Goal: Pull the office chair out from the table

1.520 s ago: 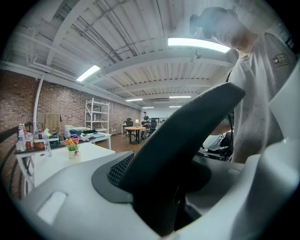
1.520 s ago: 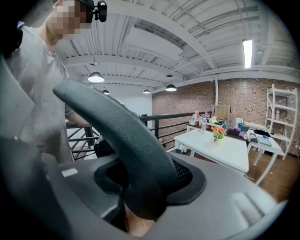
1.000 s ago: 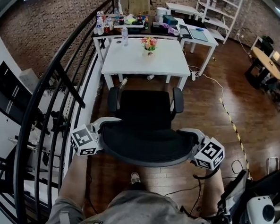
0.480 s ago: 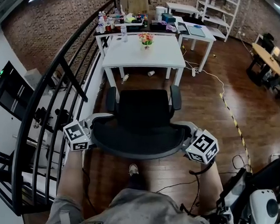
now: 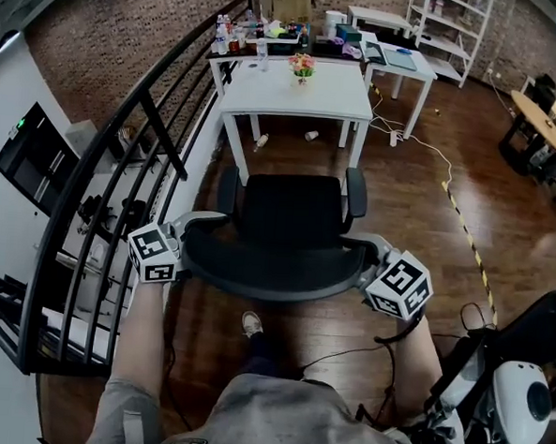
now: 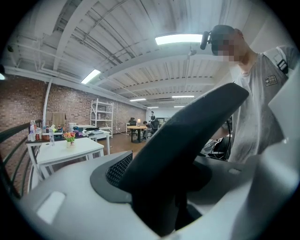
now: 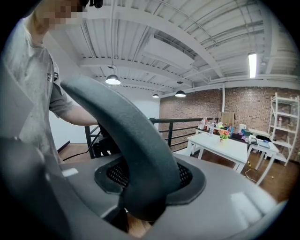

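My left gripper and right gripper jaws clamp the black office chair backrest, now farther from the white table.

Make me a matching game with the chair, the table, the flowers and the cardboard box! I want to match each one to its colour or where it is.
Things:
A. office chair
B. table
C. flowers
D. cardboard box

Matches:
1. white
2. standing on the table
3. far back, by the brick wall
4. black, gripped at its back by the left gripper and right gripper

Pairs: A-4, B-1, C-2, D-3
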`<state>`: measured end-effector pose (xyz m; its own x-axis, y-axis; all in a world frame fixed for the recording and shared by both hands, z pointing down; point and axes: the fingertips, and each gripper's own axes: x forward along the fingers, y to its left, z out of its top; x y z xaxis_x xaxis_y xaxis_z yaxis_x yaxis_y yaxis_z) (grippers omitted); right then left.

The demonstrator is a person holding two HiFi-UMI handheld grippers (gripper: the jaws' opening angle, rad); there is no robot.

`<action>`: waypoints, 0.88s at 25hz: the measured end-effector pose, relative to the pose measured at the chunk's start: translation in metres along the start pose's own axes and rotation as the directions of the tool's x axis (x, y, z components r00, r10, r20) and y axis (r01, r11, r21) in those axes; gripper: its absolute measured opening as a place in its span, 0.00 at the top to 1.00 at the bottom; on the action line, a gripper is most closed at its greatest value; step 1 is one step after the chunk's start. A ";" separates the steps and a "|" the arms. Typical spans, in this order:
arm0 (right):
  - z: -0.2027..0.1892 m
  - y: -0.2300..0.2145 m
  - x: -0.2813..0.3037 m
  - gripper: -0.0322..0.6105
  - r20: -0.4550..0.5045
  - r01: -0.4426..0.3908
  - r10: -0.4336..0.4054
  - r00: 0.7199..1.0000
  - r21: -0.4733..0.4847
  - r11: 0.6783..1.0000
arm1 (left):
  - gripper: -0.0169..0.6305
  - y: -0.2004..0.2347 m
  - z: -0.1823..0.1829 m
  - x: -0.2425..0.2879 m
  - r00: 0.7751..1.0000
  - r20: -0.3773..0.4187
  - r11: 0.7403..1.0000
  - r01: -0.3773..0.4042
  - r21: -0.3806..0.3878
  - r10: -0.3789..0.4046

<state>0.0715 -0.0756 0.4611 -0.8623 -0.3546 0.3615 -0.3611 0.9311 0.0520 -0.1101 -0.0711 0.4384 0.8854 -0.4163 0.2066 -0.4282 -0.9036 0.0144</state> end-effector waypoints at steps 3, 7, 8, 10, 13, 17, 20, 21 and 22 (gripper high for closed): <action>-0.002 0.024 -0.011 0.64 -0.003 -0.011 0.012 1.000 0.007 1.000 | 0.58 -0.025 -0.002 -0.010 1.000 -0.004 1.000 0.003 -0.011 -0.003; -0.008 0.057 -0.022 0.64 -0.002 -0.023 0.023 1.000 0.025 0.999 | 0.59 -0.057 -0.005 -0.022 1.000 -0.010 1.000 0.016 -0.017 -0.016; -0.009 0.064 -0.025 0.65 0.000 -0.028 0.028 1.000 0.029 0.999 | 0.59 -0.064 -0.006 -0.025 1.000 -0.009 1.000 0.021 -0.017 -0.022; -0.011 0.076 -0.031 0.65 -0.003 -0.037 0.037 0.999 0.038 0.999 | 0.60 -0.075 -0.006 -0.029 0.999 -0.009 0.999 0.034 -0.014 -0.034; -0.012 0.093 -0.038 0.66 -0.007 -0.036 0.036 0.999 0.051 0.998 | 0.60 -0.089 -0.011 -0.035 0.998 -0.005 0.998 0.060 -0.007 -0.060; -0.015 0.113 -0.042 0.66 -0.012 -0.015 0.016 1.000 0.060 0.998 | 0.60 -0.103 -0.017 -0.045 0.996 0.000 0.996 0.087 0.013 -0.087; -0.015 0.122 -0.047 0.66 -0.014 -0.006 0.007 1.000 0.062 0.998 | 0.61 -0.113 -0.015 -0.049 0.996 0.005 0.995 0.093 0.022 -0.093; -0.015 0.123 -0.049 0.66 -0.013 0.002 -0.001 1.000 0.060 0.998 | 0.61 -0.115 -0.013 -0.049 0.996 0.010 0.995 0.092 0.028 -0.092; -0.014 0.124 -0.050 0.65 -0.009 0.013 -0.013 1.000 0.057 0.998 | 0.61 -0.116 -0.012 -0.049 0.996 0.016 0.996 0.087 0.036 -0.088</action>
<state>0.0751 0.0585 0.4626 -0.8542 -0.3656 0.3696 -0.3921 0.9199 0.0037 -0.1057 0.0555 0.4387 0.9226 -0.3367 0.1884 -0.3424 -0.9395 -0.0024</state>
